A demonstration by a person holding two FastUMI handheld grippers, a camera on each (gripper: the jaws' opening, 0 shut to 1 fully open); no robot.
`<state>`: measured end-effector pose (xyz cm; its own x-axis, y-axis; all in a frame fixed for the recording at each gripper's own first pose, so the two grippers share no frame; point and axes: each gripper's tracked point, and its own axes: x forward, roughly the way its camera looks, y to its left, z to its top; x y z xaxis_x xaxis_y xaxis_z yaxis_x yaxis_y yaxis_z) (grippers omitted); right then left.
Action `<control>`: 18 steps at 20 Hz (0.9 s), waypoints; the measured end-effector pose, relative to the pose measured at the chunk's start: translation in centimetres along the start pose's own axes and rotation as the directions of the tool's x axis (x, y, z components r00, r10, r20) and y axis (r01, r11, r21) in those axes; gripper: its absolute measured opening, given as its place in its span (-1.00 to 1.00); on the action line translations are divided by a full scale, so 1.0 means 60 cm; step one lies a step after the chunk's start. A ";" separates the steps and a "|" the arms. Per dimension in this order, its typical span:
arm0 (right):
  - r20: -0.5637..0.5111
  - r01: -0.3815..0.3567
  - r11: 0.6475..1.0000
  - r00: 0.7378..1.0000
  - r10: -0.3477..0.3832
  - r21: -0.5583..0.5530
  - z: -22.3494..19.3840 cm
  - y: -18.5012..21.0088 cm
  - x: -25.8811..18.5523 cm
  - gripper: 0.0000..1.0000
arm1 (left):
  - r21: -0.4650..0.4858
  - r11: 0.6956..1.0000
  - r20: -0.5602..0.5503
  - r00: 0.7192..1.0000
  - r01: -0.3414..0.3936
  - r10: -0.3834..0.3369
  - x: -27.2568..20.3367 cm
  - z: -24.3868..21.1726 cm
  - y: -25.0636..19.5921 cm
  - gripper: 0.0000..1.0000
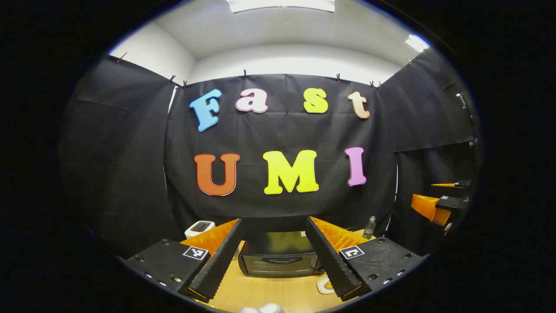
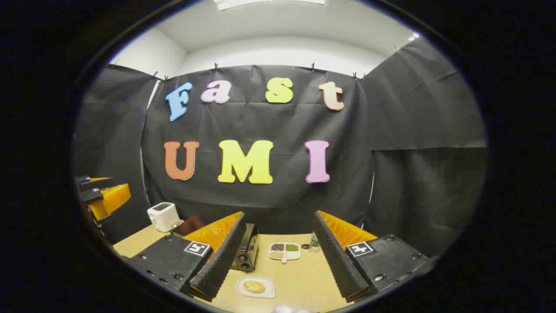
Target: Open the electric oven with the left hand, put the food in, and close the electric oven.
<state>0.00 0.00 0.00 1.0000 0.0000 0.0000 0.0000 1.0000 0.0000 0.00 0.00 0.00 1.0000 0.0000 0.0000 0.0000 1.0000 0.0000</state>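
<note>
The black electric oven (image 1: 278, 258) stands on the wooden table (image 1: 269, 295) with its door closed, straight ahead between my left gripper's fingers. My left gripper (image 1: 276, 289) is open and well short of the oven, nothing between its fingers. In the right gripper view a white plate with a round golden piece of food (image 2: 254, 287) lies on the table in front of the oven's side (image 2: 245, 254). My right gripper (image 2: 278, 291) is open above the table, the plate just ahead between its fingers. The other gripper (image 2: 102, 198) hangs at the far left of the right gripper view.
A white toaster (image 2: 163, 216) stands at the back left of the table. A white divided tray of small foods (image 2: 284, 251) and a small bottle (image 2: 315, 243) sit behind the plate. A plate edge (image 1: 325, 285) shows right of the oven. Black cloth walls close the booth.
</note>
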 end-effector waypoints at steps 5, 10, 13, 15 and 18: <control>0.001 0.004 1.000 1.000 -0.004 -0.001 0.000 0.000 -0.001 0.99 | 0.001 1.000 -0.004 1.000 0.002 -0.002 0.003 -0.002 0.001 0.88; 0.003 0.004 1.000 1.000 -0.004 -0.004 0.004 0.001 0.002 0.99 | 0.002 1.000 -0.005 1.000 0.000 0.000 0.004 -0.003 0.005 0.88; -0.001 0.006 1.000 1.000 -0.006 -0.005 0.001 0.000 0.001 0.99 | 0.006 1.000 -0.004 1.000 -0.003 0.003 0.005 -0.006 0.006 0.88; -0.005 0.007 1.000 1.000 -0.007 -0.006 -0.003 -0.003 0.001 0.99 | 0.005 1.000 -0.002 1.000 -0.003 0.003 0.010 -0.013 0.006 0.89; -0.012 0.011 1.000 1.000 -0.011 -0.011 -0.007 -0.008 0.002 0.99 | -0.011 1.000 0.003 1.000 0.010 -0.010 0.020 -0.026 -0.003 0.88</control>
<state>0.11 -0.46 -0.42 0.9999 -0.0107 -0.0124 0.0105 0.9999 -0.0106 1.17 -0.16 -1.55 1.0000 -0.0096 0.0028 0.0096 0.9999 -0.0111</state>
